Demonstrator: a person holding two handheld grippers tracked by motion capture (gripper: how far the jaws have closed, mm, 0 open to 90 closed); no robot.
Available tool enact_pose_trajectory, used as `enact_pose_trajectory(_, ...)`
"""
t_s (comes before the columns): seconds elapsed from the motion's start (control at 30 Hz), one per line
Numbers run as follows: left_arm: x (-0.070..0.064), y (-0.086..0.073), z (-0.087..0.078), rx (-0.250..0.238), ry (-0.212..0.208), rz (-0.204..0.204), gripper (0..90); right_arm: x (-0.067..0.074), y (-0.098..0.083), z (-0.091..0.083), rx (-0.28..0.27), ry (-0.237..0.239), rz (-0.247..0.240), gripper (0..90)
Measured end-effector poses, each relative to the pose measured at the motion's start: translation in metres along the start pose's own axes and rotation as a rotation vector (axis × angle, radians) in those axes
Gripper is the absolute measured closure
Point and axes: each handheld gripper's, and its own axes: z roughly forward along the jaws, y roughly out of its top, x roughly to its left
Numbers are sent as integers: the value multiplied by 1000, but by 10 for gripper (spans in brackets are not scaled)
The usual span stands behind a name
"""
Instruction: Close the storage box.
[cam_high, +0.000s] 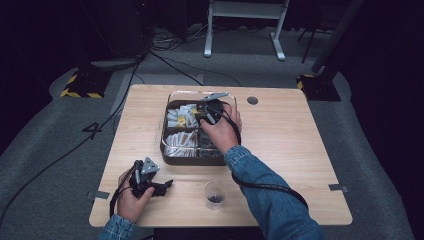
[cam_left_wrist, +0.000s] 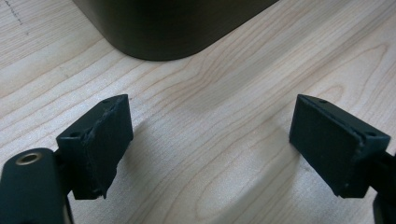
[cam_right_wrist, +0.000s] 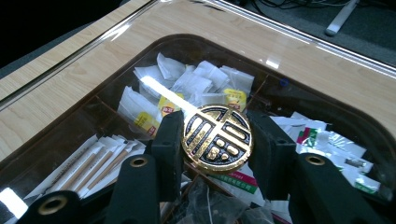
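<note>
Right gripper (cam_right_wrist: 215, 140): clamped on the gold-and-black round knob (cam_right_wrist: 217, 138) of the clear lid (cam_right_wrist: 327, 51), over the box's middle.
Box (cam_high: 167, 155): dark, divided, at table centre; white sachets (cam_right_wrist: 187, 84) at 12 o'clock, paper-wrapped sticks (cam_right_wrist: 93, 158) at 9.
Left gripper (cam_left_wrist: 210, 144): jaws spread wide, empty, low over bare wood at the table's 7 o'clock.
Cup (cam_high: 215, 194): clear plastic, dark bits inside, at 6 o'clock from the box.

Dark sectioned box (cam_high: 170, 156), clear lid (cam_right_wrist: 140, 60) on, mid-table: your round gold-and-black knob (cam_right_wrist: 217, 138) sits at the lid's centre; tea bags (cam_right_wrist: 187, 86), stick sachets (cam_right_wrist: 100, 161) and packets (cam_right_wrist: 327, 140) fill its compartments.
</note>
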Motion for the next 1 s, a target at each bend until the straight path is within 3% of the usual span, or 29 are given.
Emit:
enact_pose_trajectory(0.4,0,0,0,0,0,0,139,3,-14,17,22,14,1,587)
enact_pose_trajectory(1.0,0,0,0,0,0,0,139,4,-23,27,53,18,3,587)
